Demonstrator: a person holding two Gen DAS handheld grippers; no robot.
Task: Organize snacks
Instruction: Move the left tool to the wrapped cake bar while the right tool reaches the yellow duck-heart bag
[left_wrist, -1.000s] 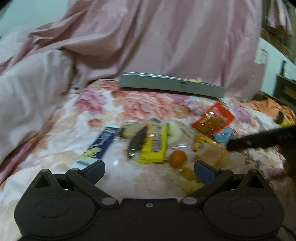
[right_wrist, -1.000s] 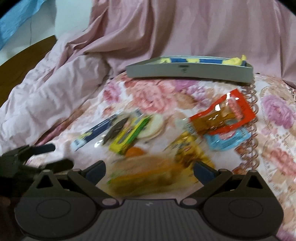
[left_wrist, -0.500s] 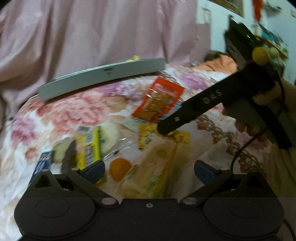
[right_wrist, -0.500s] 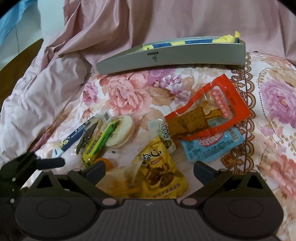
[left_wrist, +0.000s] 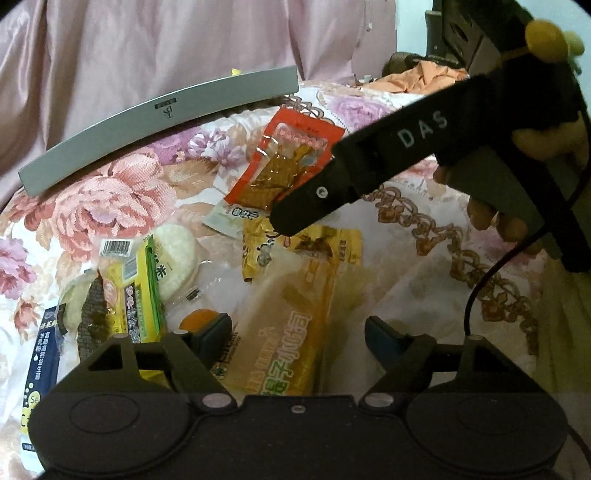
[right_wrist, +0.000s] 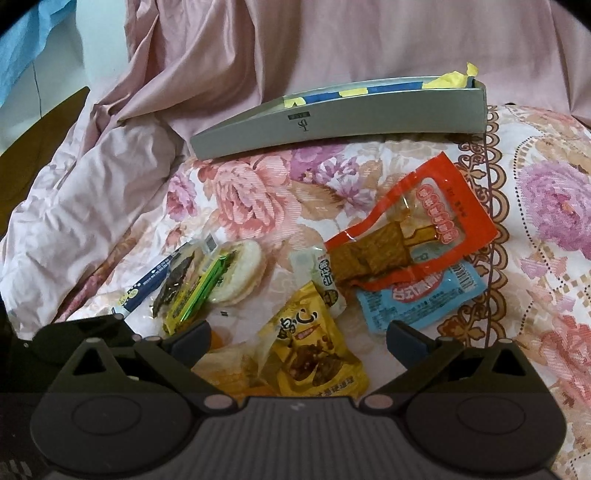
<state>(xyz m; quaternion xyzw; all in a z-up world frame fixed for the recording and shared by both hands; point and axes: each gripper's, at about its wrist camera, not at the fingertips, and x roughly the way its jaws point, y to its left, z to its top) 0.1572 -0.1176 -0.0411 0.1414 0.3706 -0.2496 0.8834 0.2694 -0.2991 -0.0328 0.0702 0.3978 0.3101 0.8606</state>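
Several snack packets lie on a floral bedspread. My left gripper (left_wrist: 298, 332) is open around a tan bread packet (left_wrist: 291, 332). A yellow snack packet (right_wrist: 314, 354) lies between the open jaws of my right gripper (right_wrist: 297, 339); in the left wrist view one finger (left_wrist: 310, 206) hangs just above that yellow packet (left_wrist: 295, 243). A red packet (right_wrist: 410, 236) overlaps a light blue packet (right_wrist: 421, 299). A round rice cracker (right_wrist: 240, 277), a yellow-green bar (right_wrist: 195, 295), a dark blue stick packet (right_wrist: 147, 284) and a small orange sweet (left_wrist: 201, 319) lie to the left.
A grey tray (right_wrist: 332, 122) holding blue and yellow items lies at the back of the bedspread against a pink quilt (right_wrist: 110, 192). The person's hand (left_wrist: 495, 218) and a cable (left_wrist: 476, 291) are at the right in the left wrist view.
My left gripper has swung right and come down around the tan bread packet. My right gripper has moved closer above the yellow packet. Both stayed open.
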